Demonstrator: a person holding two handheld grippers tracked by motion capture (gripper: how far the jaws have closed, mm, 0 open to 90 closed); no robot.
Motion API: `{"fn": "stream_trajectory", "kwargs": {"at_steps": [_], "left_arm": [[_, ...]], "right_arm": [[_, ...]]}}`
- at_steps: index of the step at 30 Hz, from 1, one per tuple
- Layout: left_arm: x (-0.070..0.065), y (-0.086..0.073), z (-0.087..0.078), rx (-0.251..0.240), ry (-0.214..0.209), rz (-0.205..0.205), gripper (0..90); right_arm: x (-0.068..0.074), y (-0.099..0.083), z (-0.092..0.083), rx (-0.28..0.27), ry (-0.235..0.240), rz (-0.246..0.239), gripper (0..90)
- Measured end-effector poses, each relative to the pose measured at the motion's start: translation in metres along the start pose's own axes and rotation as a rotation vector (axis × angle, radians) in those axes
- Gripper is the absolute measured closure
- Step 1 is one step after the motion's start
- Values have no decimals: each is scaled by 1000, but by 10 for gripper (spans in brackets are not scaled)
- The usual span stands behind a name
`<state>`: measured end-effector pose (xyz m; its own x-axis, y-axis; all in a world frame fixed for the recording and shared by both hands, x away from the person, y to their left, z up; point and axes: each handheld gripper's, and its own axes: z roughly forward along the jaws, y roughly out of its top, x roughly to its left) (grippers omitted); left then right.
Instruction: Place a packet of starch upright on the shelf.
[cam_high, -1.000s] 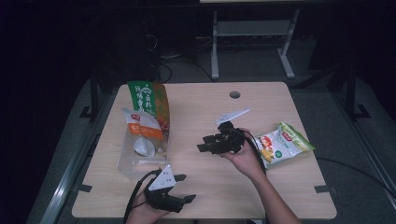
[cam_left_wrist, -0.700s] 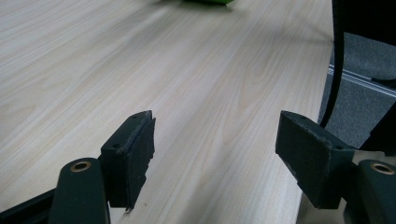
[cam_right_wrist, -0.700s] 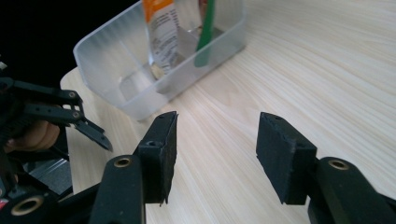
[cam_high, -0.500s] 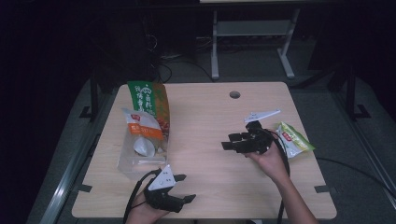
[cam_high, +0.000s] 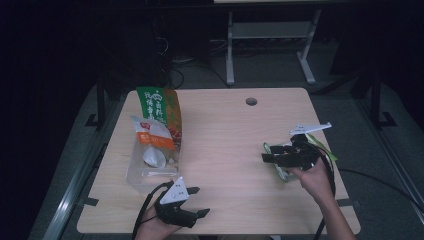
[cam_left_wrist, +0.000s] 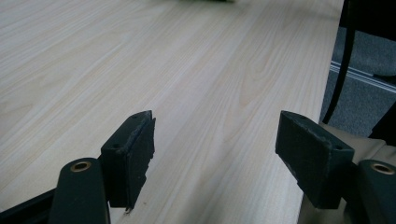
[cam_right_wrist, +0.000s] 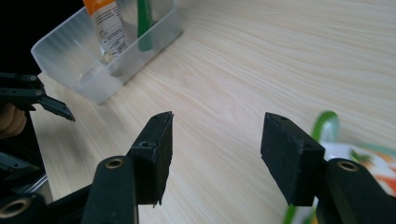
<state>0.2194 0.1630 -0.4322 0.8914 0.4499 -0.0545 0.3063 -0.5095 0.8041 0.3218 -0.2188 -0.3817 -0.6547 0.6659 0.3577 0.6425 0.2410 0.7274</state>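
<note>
- Left gripper (cam_high: 200, 202), bottom left of the high view, hasn't budged; jaws apart over bare table (cam_high: 225, 135).
- Right gripper (cam_high: 266, 152) has slid from centre to the right edge, jaws just opening, nothing between them.
- Green snack packet (cam_high: 280, 172) lies directly under it.
- One clear bin (cam_high: 145, 172), upper left, holds two packets.

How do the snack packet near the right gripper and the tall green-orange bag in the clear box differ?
The snack packet lies flat on the table, partly hidden under the right gripper; the tall bag stands upright in the clear box. The tall bag looks larger. Both carry green print.
</note>
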Motion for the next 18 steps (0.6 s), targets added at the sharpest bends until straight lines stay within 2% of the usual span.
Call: {"fn": "stream_trajectory", "kwargs": {"at_steps": [8,18], "left_arm": [[0,0,1,6,-1,4,279],[0,1,5,11,-8,4,279]], "right_arm": [[-18,-19,-25,-12,-50,49,425],[-37,-41,-48,-8,-106,97,425]]}}
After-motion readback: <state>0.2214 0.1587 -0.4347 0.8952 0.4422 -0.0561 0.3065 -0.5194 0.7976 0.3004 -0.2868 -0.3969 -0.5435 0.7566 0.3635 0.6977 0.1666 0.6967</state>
